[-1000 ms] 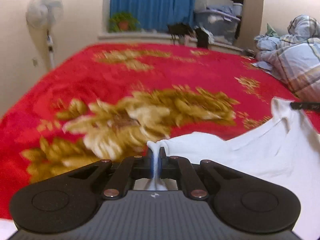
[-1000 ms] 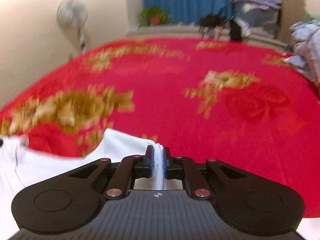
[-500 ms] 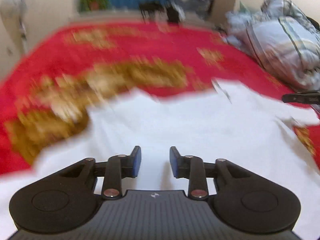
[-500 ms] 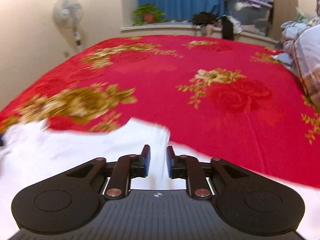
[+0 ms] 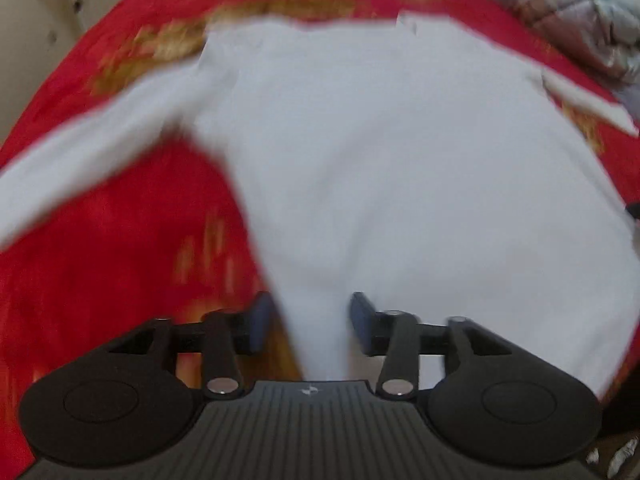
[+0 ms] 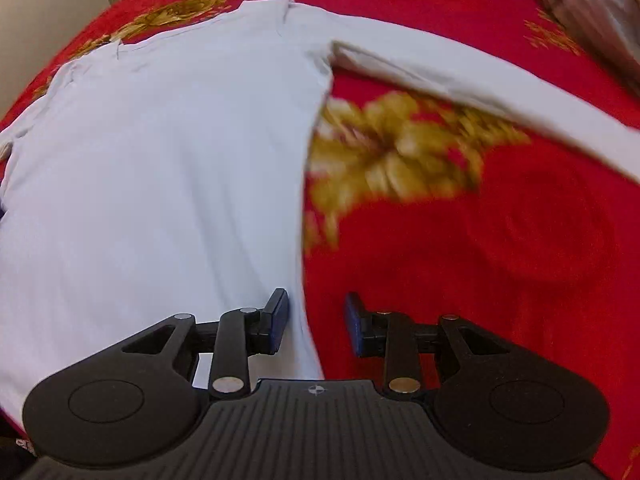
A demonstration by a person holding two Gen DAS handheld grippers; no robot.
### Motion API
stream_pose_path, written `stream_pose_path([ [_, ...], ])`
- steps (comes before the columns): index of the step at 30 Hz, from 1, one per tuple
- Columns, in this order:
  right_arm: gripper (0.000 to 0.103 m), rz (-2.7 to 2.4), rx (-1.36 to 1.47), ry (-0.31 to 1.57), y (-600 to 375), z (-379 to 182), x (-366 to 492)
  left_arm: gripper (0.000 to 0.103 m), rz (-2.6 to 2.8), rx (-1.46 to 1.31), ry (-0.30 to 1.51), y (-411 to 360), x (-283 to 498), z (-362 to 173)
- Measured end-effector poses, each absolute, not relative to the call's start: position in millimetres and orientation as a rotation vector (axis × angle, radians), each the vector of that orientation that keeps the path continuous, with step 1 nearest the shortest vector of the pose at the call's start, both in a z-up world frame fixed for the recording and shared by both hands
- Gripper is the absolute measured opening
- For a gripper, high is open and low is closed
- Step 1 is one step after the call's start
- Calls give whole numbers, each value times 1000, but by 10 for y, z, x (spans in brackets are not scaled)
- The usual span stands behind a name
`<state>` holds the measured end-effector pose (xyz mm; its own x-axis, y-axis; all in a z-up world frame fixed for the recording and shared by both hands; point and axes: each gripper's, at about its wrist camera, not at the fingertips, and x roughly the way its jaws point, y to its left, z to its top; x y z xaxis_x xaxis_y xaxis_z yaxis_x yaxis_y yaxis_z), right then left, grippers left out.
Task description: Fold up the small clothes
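Both grippers have let go since a second ago and the white shirt (image 5: 400, 168) is now lying spread flat on the red bedspread (image 5: 100, 272), sleeves reaching toward both side edges. On the left, the left hand-held gripper (image 5: 306, 322) is hovering spread over the hem corner; on the right, the right hand-held gripper (image 6: 316, 320) is hovering spread likewise. Laying-out looks finished; next probably calls for pinching a sleeve and folding inward. No containers are showing.

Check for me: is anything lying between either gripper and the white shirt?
Nothing visible. The white shirt lies flat on the red blanket, and its side edges run between the open jaws of the left gripper and right gripper.
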<state>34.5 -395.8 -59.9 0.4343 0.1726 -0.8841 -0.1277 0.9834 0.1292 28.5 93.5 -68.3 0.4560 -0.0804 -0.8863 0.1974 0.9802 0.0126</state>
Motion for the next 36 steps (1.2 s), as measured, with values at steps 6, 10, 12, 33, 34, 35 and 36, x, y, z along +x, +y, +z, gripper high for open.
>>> stream_pose_path([
  [6, 34, 140, 76, 1133, -4086, -682, -221, 52, -107, -43, 1123, 1115, -530, -731],
  [10, 32, 120, 81, 1136, -4011, -662, -302, 10, -112, -121, 1131, 1147, -711, -742],
  [12, 6, 122, 88, 1132, -3966, -630, -304, 3, -119, -109, 1097, 1123, -776, -644],
  [33, 25, 82, 36, 907, -3741, -340, -693, 39, -153, -15, 1011, 901, -849, -437],
  [34, 27, 111, 42, 965, -3704, -429, -651, 39, -146, -35, 1105, 896, -792, -585],
  [35, 28, 107, 24, 1059, -3674, -578, -598, 39, -141, -49, 1178, 897, -755, -725],
  [36, 28, 88, -4, 1125, -3669, -712, -577, 39, -136, -48, 1159, 896, -738, -724],
])
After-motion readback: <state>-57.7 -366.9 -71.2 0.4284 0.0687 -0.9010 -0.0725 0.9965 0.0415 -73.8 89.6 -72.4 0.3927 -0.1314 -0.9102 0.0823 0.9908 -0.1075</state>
